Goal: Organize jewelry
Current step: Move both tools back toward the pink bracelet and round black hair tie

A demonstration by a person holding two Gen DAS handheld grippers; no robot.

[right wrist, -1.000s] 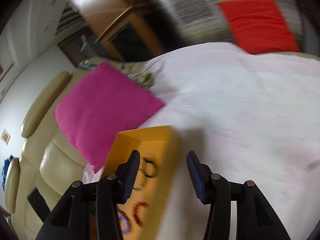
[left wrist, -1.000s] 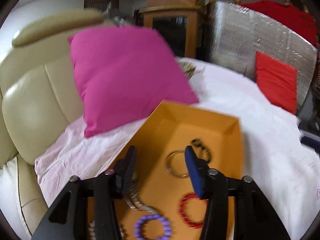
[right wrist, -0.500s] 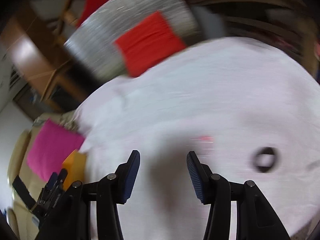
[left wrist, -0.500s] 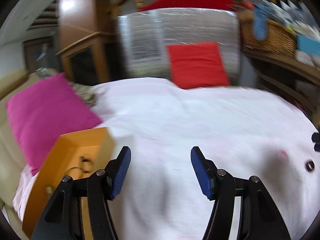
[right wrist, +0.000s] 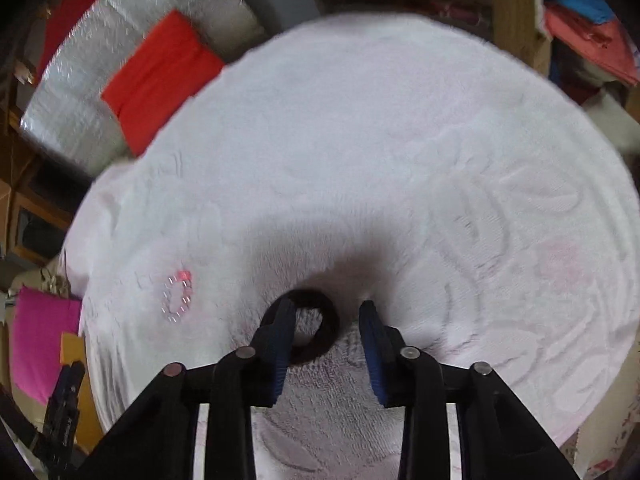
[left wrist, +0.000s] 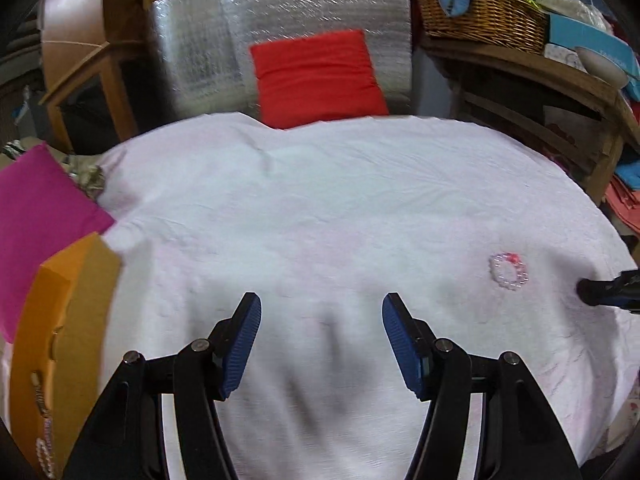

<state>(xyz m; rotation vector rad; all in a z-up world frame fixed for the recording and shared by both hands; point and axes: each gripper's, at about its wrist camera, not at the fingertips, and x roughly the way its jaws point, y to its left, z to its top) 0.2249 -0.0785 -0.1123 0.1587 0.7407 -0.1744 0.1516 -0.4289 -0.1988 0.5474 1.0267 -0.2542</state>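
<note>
The towel (left wrist: 320, 208) over the surface is white with a faint pink tinge and a raised swirl pattern. On it lie a black ring (right wrist: 316, 330) and a bracelet (left wrist: 508, 272) of pale clear beads with one red spot. The fingers (left wrist: 244, 344) are black with ribbed blue pads. The box (left wrist: 60, 320) is orange-yellow. One cushion (left wrist: 316, 76) is red, another (left wrist: 36, 216) magenta; the sheet (left wrist: 280, 36) behind the red one is silver bubble foil; the basket (left wrist: 480, 12) is brown wicker
</note>
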